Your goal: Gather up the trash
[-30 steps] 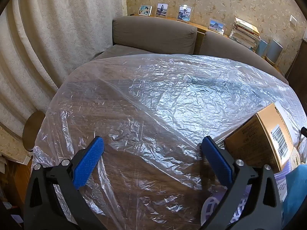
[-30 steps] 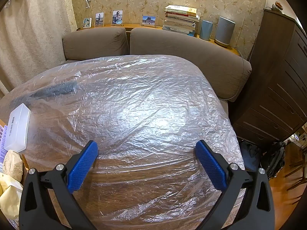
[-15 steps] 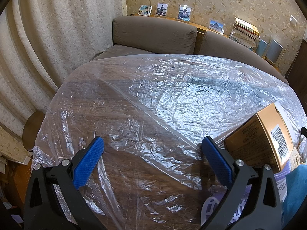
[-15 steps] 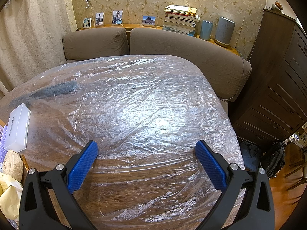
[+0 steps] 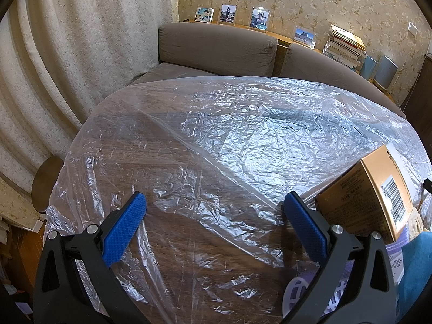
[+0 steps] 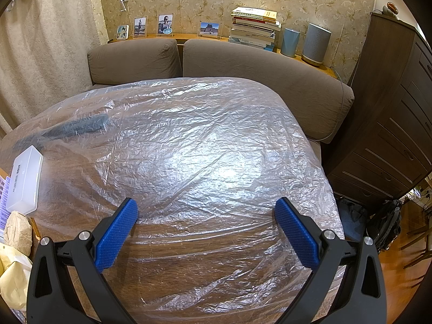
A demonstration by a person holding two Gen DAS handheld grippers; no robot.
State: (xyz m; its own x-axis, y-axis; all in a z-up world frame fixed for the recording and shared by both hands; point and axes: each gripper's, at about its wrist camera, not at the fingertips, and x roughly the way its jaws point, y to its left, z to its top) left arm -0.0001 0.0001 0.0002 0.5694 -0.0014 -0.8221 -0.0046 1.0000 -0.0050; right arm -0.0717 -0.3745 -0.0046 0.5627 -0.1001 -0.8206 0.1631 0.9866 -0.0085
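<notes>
Trash sits at the table's edges: a tan cardboard box [image 5: 372,197] at about 3 o'clock in the left wrist view, tilted, bearing a black barcode on a white label and several lines of small print too fine to read. In the right wrist view, crumpled brown paper [image 6: 17,228] and a pale yellow wad [image 6: 13,278] lie at 8 o'clock, just below a white rectangular box [image 6: 25,179] at 9 o'clock whose side carries a row of dark characters, not legible.

A wrinkled clear plastic sheet [image 5: 229,148] covers the wooden table [image 6: 205,245] and drapes over its rim. A dark long object [image 6: 81,125] shows through the film at 10 o'clock in the right view.

The left gripper [image 5: 213,209] is spread wide with nothing between its blue pads, its right finger just beside the cardboard box. The right gripper [image 6: 205,212] is likewise spread wide and empty above the sheet.

Beyond the table at 12 o'clock stand a brown sofa [image 6: 243,62], framed photos [image 6: 166,24] and a stack of books [image 6: 253,27]; their spines cannot be read.
</notes>
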